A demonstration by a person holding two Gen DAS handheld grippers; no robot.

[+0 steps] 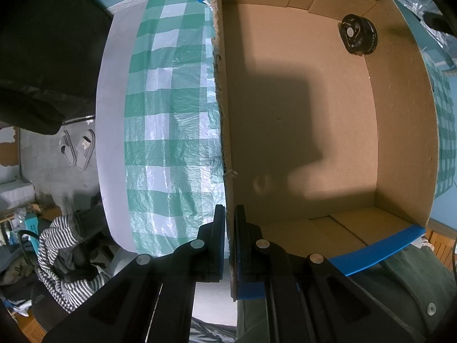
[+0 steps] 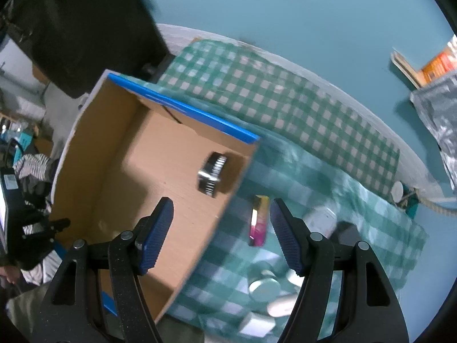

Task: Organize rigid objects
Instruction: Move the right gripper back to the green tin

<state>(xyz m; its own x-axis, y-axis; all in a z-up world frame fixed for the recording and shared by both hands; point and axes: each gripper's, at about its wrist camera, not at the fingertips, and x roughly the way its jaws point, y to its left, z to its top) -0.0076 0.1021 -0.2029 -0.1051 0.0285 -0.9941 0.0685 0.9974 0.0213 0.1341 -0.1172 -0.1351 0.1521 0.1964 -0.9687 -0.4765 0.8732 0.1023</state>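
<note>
Left tongs (image 1: 227, 214) clench the cardboard box's wall (image 1: 221, 91); right tongs (image 2: 221, 223) stand released, black wheel (image 2: 212, 175) at twelve o'clock.

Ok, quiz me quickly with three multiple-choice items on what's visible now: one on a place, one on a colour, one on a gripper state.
1. Where is the black round part?
A. on the checked cloth
B. inside the cardboard box
C. between the right gripper's fingers

2. What colour is the tape along the box rim?
A. red
B. blue
C. yellow

3. How is the left gripper?
A. wide open over the cloth
B. shut on the box wall
C. holding the black part

Answers:
1 B: the black round part lies on the floor of the cardboard box.
2 B: the tape is blue.
3 B: the left gripper pinches the wall; the right gripper is open and empty.
</note>
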